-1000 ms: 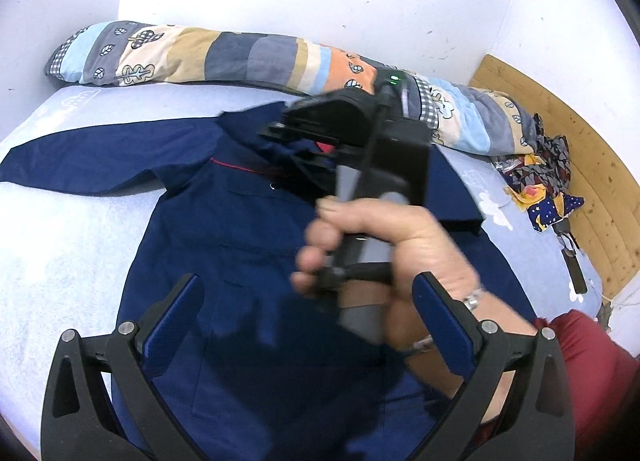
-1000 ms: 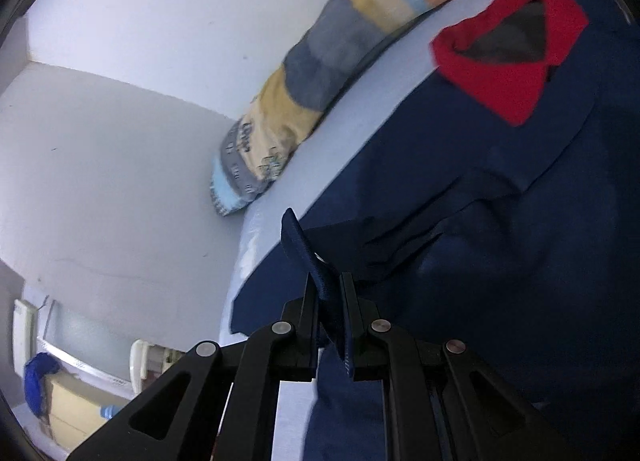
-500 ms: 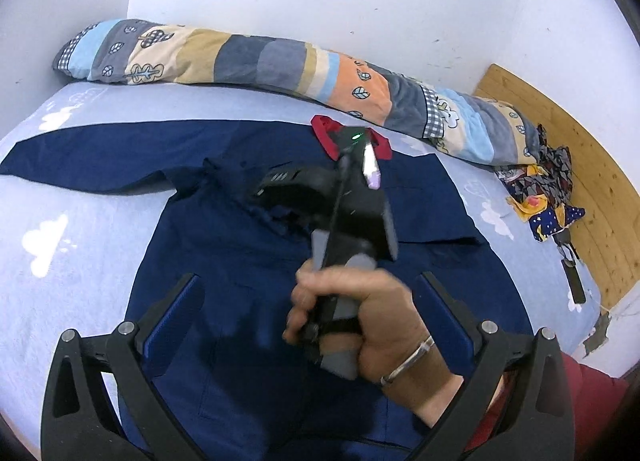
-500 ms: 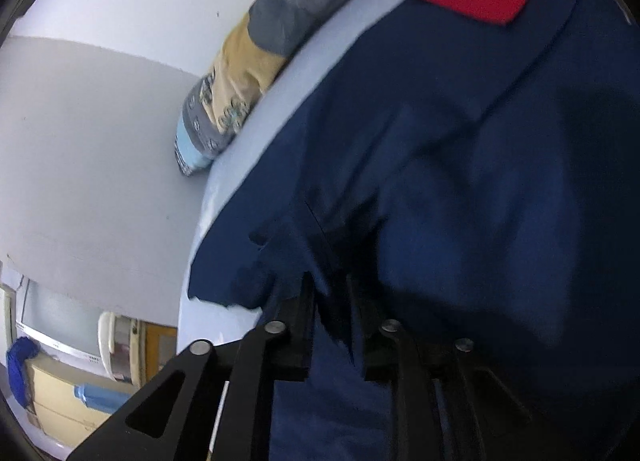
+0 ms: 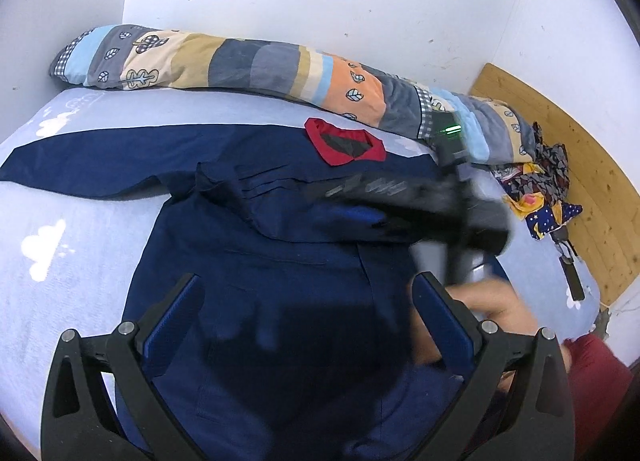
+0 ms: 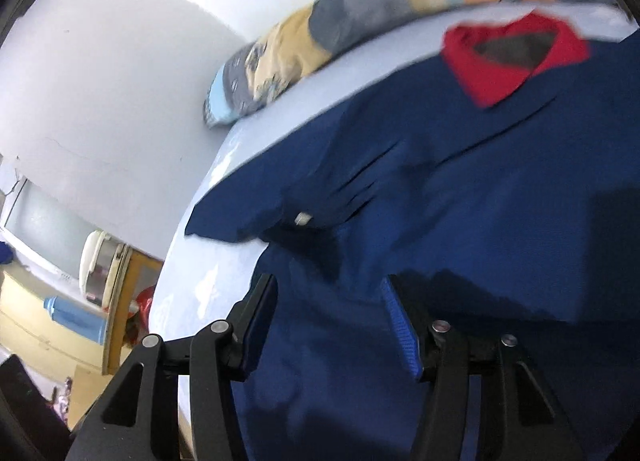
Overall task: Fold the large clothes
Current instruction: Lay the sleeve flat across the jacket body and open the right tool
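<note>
A bed (image 5: 72, 269) in pale blue sheeting filled the white-walled room. Nearest the lens, the left gripper (image 5: 306, 325) hung with jaws apart and empty over the hem of a navy jacket (image 5: 280, 269) spread flat on the bed. The right gripper (image 6: 330, 325), jaws just opened with nothing between them, hovered above the jacket. One sleeve (image 5: 304, 201) lay folded across the chest; the other sleeve (image 5: 100, 157) stretched out toward the bed's edge, and the body looked unfolded, so most of the folding seemed left. Beyond the red collar (image 5: 344, 145), a patchwork bolster (image 5: 256, 65) lined the wall. Only the left view showed the person's hand (image 5: 486, 313), blurred, and a wooden headboard (image 5: 580, 189); only the right showed a doorway (image 6: 124, 301).
</note>
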Tool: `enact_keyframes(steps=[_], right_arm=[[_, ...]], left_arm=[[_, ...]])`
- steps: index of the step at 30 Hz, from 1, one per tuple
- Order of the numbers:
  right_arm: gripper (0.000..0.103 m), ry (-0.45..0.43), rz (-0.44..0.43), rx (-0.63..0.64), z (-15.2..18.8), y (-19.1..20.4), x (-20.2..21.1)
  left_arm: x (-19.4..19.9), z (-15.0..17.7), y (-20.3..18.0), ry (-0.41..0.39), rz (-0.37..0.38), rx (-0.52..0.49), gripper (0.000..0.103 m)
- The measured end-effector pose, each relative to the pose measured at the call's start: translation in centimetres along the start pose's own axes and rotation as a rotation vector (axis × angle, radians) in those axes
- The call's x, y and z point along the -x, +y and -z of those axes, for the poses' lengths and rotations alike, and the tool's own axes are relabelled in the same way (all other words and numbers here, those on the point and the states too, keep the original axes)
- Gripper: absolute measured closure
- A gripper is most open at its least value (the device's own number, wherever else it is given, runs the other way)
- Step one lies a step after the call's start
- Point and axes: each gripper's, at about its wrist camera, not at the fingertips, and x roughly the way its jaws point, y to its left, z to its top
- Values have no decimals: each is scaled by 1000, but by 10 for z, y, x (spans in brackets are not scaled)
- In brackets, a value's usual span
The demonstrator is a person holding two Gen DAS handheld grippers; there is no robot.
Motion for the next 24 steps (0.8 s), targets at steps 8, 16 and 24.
enact_keyframes(steps=[8, 16, 24], right_arm=[[45, -176, 455, -221, -16, -108, 75], [41, -113, 286, -373, 6, -122, 67], [38, -227, 295, -237, 34, -48, 119]], left_arm=[[-8, 1, -1, 18, -20, -2, 0], [-17, 2, -10, 27, -48, -16, 0], [-31, 6, -14, 58, -83, -7, 0]])
